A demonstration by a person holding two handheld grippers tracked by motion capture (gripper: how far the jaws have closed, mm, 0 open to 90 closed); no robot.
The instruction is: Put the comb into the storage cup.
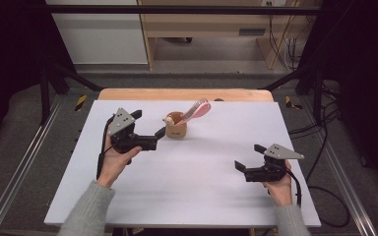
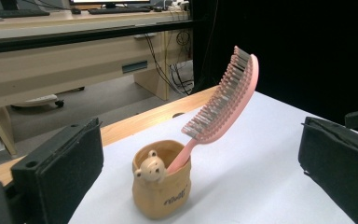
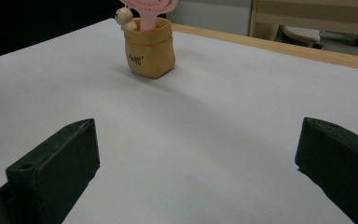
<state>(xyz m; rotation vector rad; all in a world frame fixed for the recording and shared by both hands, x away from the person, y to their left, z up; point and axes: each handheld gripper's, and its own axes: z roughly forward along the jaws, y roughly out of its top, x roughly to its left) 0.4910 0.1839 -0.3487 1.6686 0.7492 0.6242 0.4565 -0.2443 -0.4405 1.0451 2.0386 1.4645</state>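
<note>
A tan cup (image 1: pixel 176 128) (image 2: pixel 162 186) (image 3: pixel 149 46) with a small bear head on its rim stands upright on the white table (image 1: pixel 202 167), toward the far middle. A pink hairbrush (image 1: pixel 197 111) (image 2: pixel 223 98) stands in it, handle down, leaning to the right with its bristles up. My left gripper (image 1: pixel 149 124) (image 2: pixel 200 172) is open just left of the cup, jaws wide and nothing between them. My right gripper (image 1: pixel 249 156) (image 3: pixel 196 172) is open over bare table at the near right, far from the cup.
The table's wooden far edge (image 1: pixel 184 94) runs behind the cup. Beyond it are the floor, a light wooden desk (image 1: pixel 211 24) and cables. Metal rails (image 1: pixel 19 162) flank the table on both sides.
</note>
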